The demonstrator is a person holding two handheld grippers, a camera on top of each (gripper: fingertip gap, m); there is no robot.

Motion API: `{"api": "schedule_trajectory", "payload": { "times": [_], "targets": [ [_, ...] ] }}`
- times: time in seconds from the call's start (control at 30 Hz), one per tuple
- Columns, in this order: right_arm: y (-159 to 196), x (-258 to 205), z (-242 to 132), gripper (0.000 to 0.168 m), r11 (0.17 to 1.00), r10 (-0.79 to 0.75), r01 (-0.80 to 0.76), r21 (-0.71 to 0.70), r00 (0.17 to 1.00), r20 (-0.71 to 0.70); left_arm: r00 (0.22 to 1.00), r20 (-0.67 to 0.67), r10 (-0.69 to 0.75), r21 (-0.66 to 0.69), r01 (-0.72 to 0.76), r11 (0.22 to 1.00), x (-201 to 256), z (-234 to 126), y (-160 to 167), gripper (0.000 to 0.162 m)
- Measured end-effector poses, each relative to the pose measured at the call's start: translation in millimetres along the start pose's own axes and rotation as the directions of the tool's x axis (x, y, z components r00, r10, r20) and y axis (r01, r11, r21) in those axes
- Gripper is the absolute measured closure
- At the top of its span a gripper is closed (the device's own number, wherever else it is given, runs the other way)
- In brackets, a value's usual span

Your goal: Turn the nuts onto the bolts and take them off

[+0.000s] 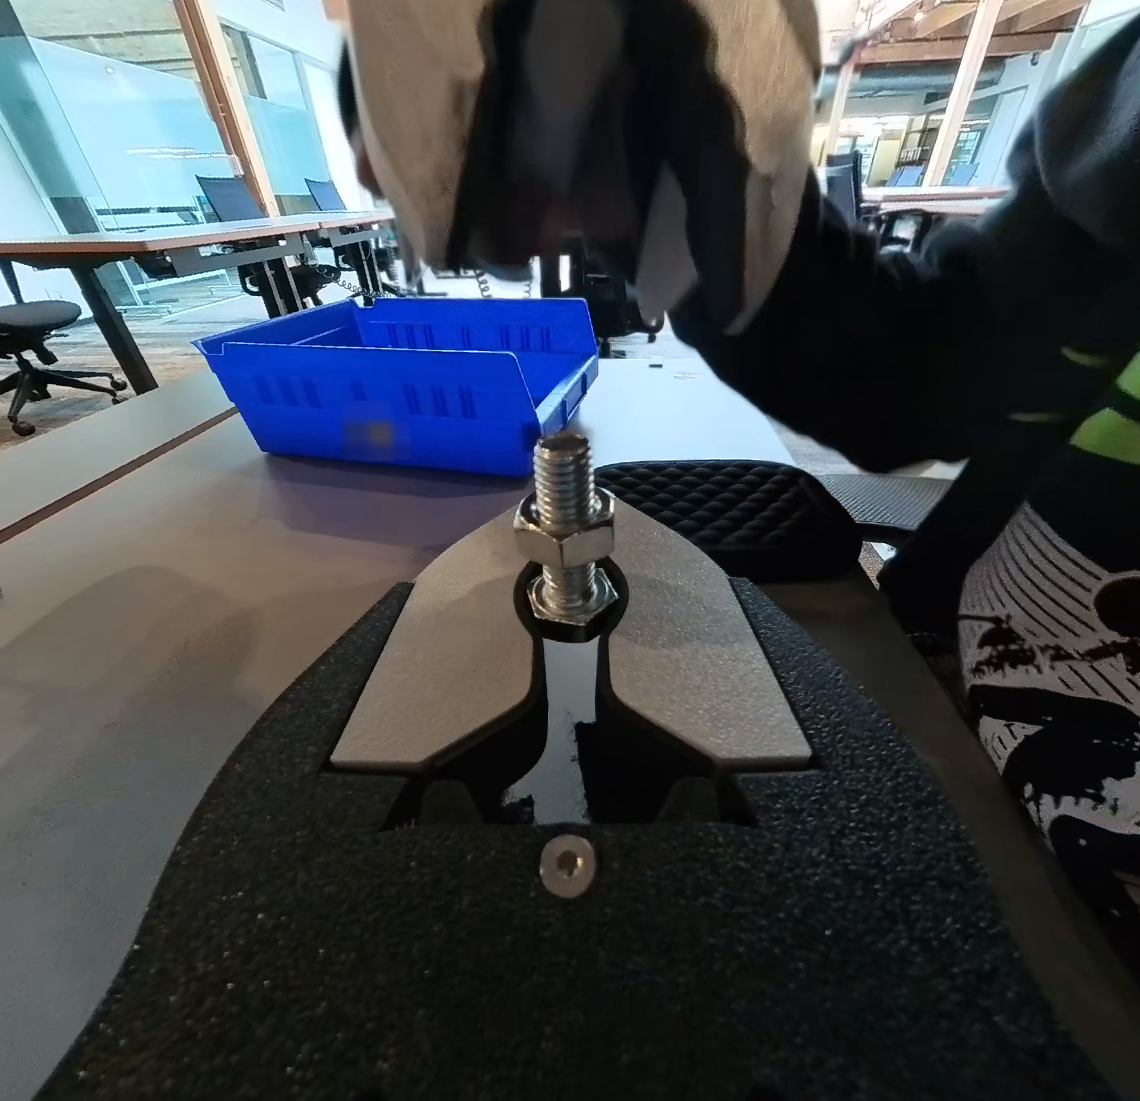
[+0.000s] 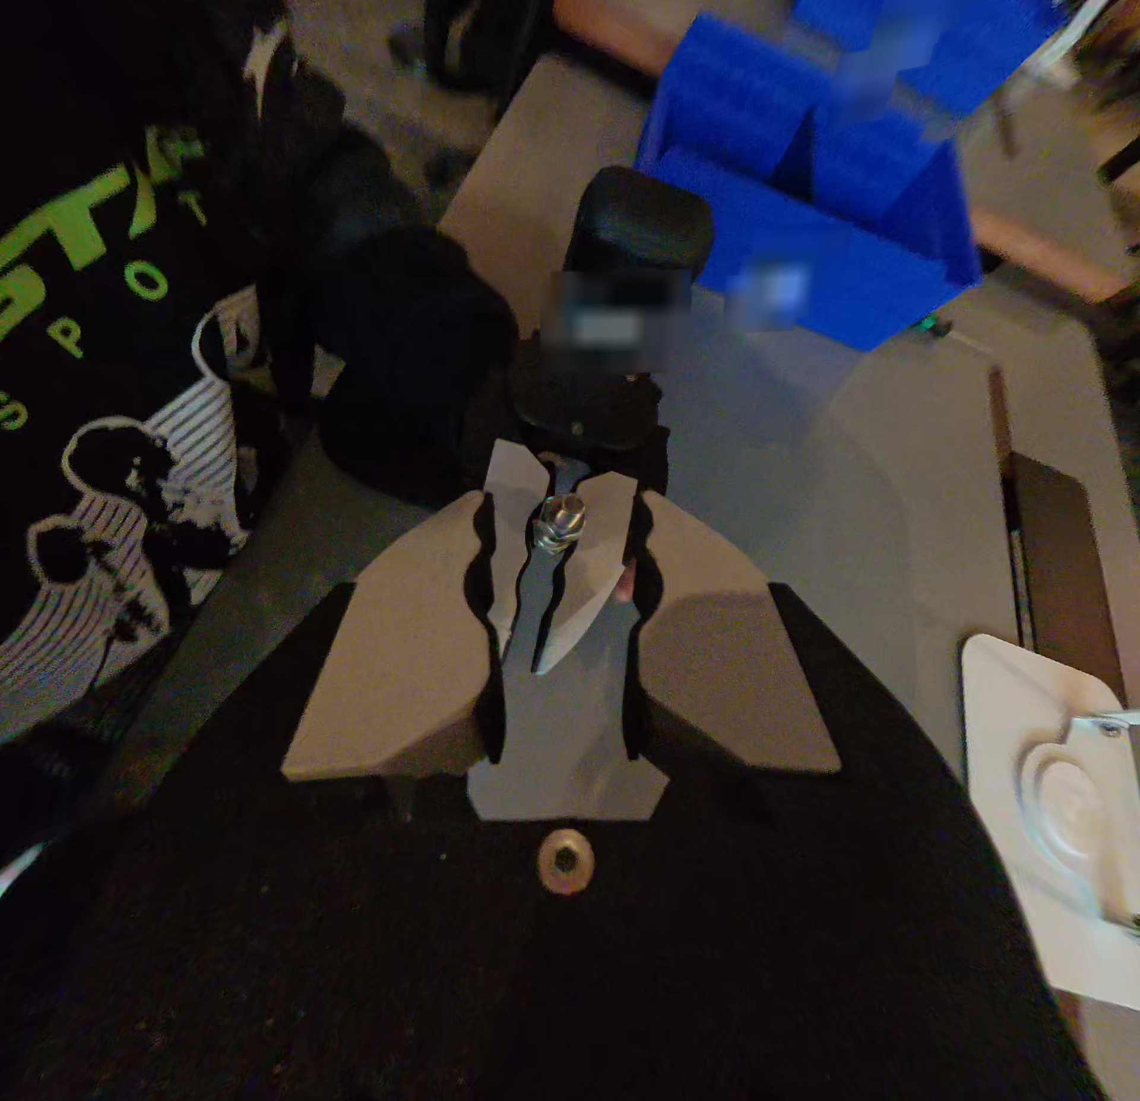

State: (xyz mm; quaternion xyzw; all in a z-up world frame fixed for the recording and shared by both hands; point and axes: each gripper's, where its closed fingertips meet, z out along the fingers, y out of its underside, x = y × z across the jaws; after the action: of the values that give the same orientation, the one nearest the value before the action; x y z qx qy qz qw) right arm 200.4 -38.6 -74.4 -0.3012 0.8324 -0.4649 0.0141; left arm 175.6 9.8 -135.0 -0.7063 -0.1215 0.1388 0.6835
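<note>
The desk [image 1: 154, 578] carries a blue bin [image 1: 395, 393] behind the bolt [image 1: 562, 516]. The left gripper [image 1: 570, 609] is clenched around the bolt's base, holding it upright. The right gripper [image 2: 564, 578], spread apart, hovers above the bolt. The nut [image 1: 564, 538] sits partway down the thread, so threading looks half done; removal remains.

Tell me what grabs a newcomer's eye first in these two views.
First, the bolt standing upright with its head clamped in the left gripper, a nut threaded partway down its shaft. Directly above it hangs the right gripper, blurred in the left view, jaws parted around the bolt tip. Behind them the blue bin on the grey table is the only strong colour.
</note>
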Motion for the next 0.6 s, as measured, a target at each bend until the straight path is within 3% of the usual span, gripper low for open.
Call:
{"api": "schedule_trajectory", "payload": {
  "times": [0.23,0.6],
  "targets": [
    [12,3,12,0.133,0.906,-0.072,0.157,-0.393,0.973,0.221,1.000,0.000,0.004,-0.003,-0.004,1.000,0,0,0,0.150],
    [17,1,22,0.149,0.794,-0.039,0.268,-0.545,0.918,0.394,1.000,0.000,0.003,-0.002,-0.003,1.000,0,0,0,0.150]
  ]
}}
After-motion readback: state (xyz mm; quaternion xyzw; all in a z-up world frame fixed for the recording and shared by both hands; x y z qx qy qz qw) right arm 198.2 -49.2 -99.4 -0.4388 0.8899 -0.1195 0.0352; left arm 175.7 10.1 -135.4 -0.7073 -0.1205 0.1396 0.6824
